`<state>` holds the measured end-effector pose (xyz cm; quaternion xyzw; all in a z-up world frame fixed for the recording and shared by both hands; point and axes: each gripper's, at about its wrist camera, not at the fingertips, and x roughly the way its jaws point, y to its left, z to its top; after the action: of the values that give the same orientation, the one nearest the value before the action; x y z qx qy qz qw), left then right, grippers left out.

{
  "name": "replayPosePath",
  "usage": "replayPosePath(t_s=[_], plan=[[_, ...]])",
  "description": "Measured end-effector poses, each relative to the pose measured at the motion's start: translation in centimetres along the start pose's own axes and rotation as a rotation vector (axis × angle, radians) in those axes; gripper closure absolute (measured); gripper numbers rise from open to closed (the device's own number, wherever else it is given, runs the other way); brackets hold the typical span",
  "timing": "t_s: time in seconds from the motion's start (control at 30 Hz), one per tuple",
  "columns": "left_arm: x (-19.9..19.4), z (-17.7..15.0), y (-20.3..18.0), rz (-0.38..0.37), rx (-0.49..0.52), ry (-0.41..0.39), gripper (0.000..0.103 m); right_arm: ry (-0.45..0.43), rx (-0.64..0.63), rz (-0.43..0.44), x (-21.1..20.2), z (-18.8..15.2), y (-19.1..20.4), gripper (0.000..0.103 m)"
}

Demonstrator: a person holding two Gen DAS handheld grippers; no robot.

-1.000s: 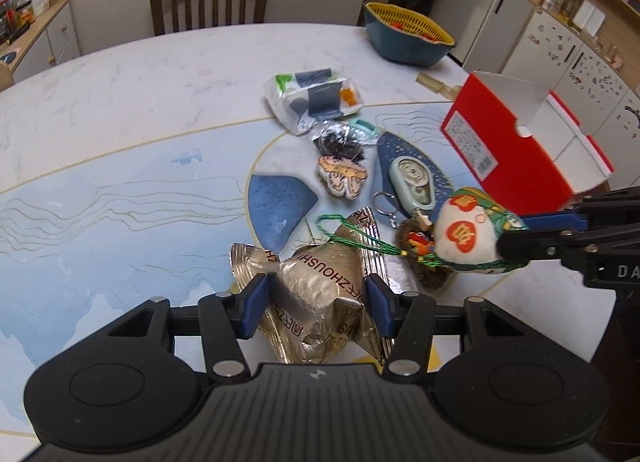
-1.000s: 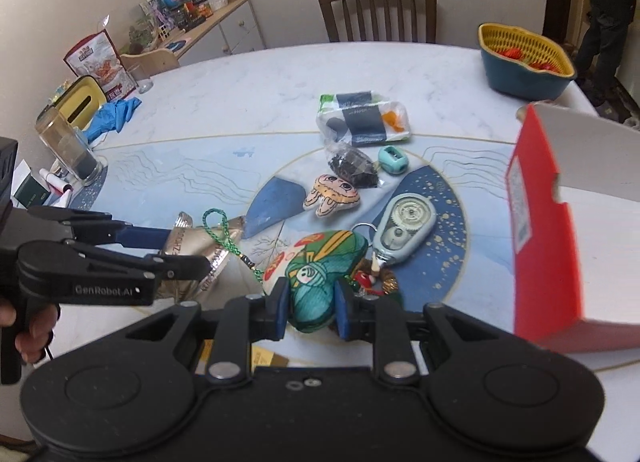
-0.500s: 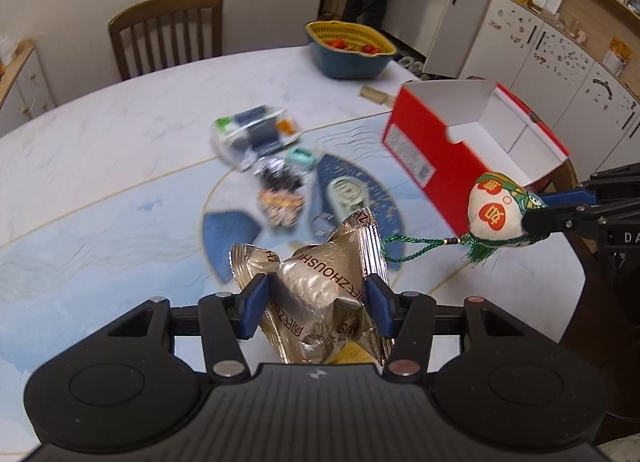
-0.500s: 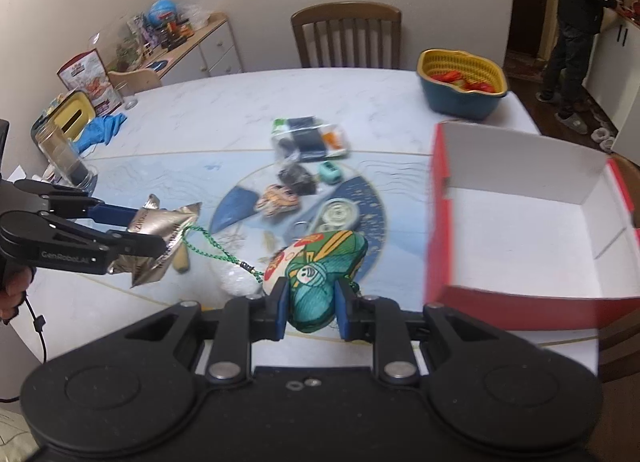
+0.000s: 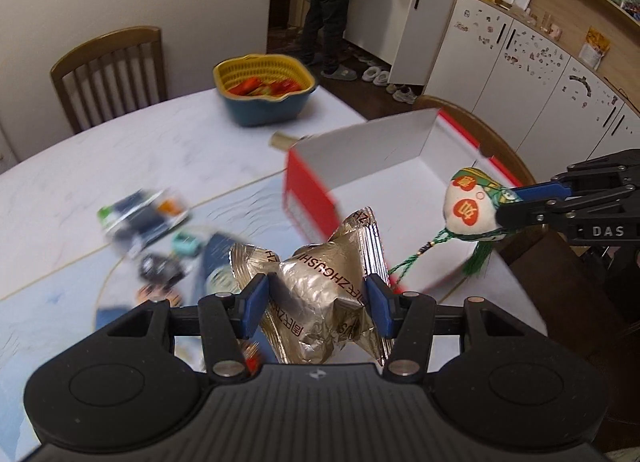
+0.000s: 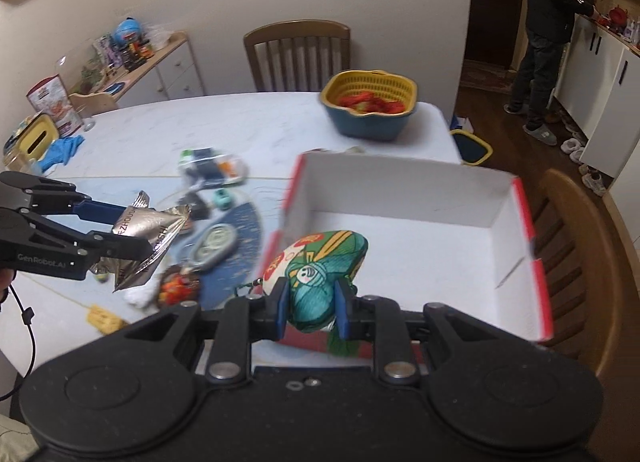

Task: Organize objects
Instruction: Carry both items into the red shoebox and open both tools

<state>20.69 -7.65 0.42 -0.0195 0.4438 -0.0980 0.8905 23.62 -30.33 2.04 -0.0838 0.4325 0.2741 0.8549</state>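
Both tools lifted; pouch (image 5: 324, 302), sachet (image 6: 320, 282) apparently nearer box (image 6: 404, 246) (blurred).

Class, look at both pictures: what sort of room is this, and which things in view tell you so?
Most likely a home kitchen and dining room: a round dining table with wooden chairs, white cabinets under stocked shelves, and slippers on the floor.

Even indoor light, moderately bright, with soft shadows. Strong fisheye bending at the edges of both views. Motion blur smears the tabletop (image 5: 120, 166) clutter and box (image 6: 400, 222); the foil pouch (image 5: 324, 298) stays sharp and shows glare.
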Motion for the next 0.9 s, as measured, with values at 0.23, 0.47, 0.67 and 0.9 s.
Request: replayPosePath(t_s=[0.23,0.47,0.67,0.9], plan=[[3.0,4.3,-5.0,-0.001,0.029,-0.008,0.051,-0.010,-0.009,-0.013,0.3,1.5,-6.1,0.081],[6.7,6.7,-8.6,0.002,0.057,0.021,0.050,-0.006,-0.022,-0.001,1.3,2.1,-10.0,0.081],[10.8,7.4,-9.9,0.024,0.065,0.068,0.050,0.037,-0.022,0.009,3.9,1.5,-11.5,0.081],[15.6,7.1,-10.2,0.055,0.074,0.145,0.050,0.092,-0.026,0.014,6.7,0.5,-12.3,0.081]])
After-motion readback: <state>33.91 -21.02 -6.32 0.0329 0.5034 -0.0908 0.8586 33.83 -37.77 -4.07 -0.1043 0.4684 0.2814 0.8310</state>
